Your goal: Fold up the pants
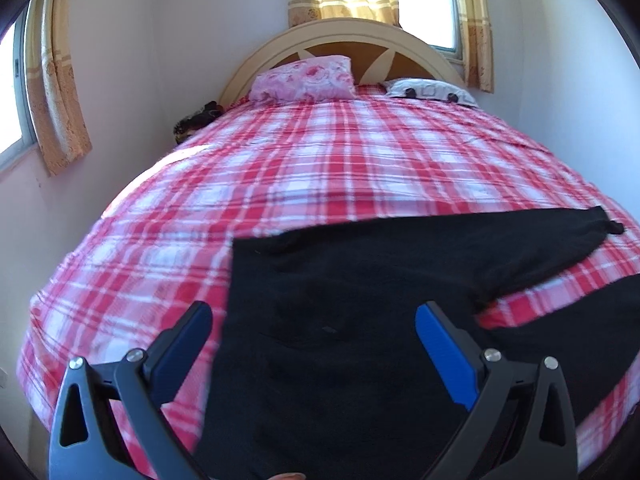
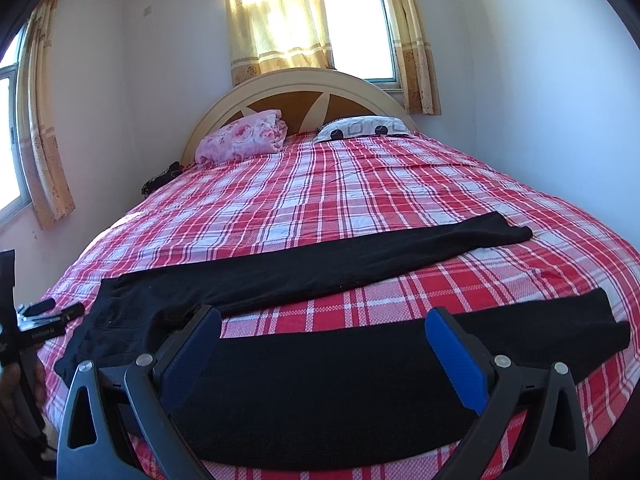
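Black pants [image 2: 320, 268] lie spread flat across the near end of a bed with a red and white plaid cover [image 2: 360, 184]. The waist is at the left and both legs run to the right, apart from each other. In the left wrist view the waist part of the pants [image 1: 340, 320] fills the foreground. My left gripper [image 1: 314, 320] hovers open above the waist, nothing between its blue pads. My right gripper [image 2: 323, 322] stands open over the near leg [image 2: 360, 384], holding nothing. The left gripper [image 2: 36, 320] also shows at the left edge of the right wrist view.
A pink floral pillow [image 2: 244, 136] and a white patterned pillow [image 2: 364, 128] lie by the curved headboard [image 2: 296, 92]. A dark object [image 2: 160, 178] sits between bed and left wall. Curtained windows [image 2: 352, 32] are behind and at left. Walls close both sides of the bed.
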{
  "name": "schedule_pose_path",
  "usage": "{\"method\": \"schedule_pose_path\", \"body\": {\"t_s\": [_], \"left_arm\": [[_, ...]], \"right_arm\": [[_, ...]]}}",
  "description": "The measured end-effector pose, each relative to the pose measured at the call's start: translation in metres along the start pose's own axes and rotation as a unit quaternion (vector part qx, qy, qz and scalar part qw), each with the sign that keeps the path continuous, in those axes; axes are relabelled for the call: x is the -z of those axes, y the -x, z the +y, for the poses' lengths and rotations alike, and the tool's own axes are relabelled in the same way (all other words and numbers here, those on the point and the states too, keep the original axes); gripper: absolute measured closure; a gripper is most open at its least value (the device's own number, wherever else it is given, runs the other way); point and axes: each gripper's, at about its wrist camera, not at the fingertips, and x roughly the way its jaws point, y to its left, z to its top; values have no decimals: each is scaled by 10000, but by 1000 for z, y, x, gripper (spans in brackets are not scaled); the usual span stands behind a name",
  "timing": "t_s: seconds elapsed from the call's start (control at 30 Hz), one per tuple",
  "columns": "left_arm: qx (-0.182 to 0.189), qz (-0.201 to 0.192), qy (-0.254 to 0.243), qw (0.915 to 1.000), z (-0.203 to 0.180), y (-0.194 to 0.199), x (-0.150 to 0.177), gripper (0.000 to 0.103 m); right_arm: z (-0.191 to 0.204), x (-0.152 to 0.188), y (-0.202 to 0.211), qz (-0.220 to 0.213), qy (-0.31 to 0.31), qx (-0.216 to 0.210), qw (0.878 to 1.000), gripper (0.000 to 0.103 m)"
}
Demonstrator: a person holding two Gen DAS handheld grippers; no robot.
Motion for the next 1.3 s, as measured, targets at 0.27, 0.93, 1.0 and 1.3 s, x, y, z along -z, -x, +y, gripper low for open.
{"method": "schedule_pose_path", "body": {"t_s": [0.27,0.93,1.0,1.3], "left_arm": [[36,852,295,9959,70,-105,-46,28],[799,1632,473,9822,74,-185,-37,55],[788,1648,411,9823,73,-188,-39,55],[727,1562,227,9848,69,-190,-39,55]], "right_arm": [[-20,-27,-37,145,94,180,9997,1],[-241,-102,-180,1618,-1602,621,9718,36],[-261,-109,-201,1731,-1686,769,9673,38],[-329,-127,-282,2016,-1727,1551,9516,38]]}}
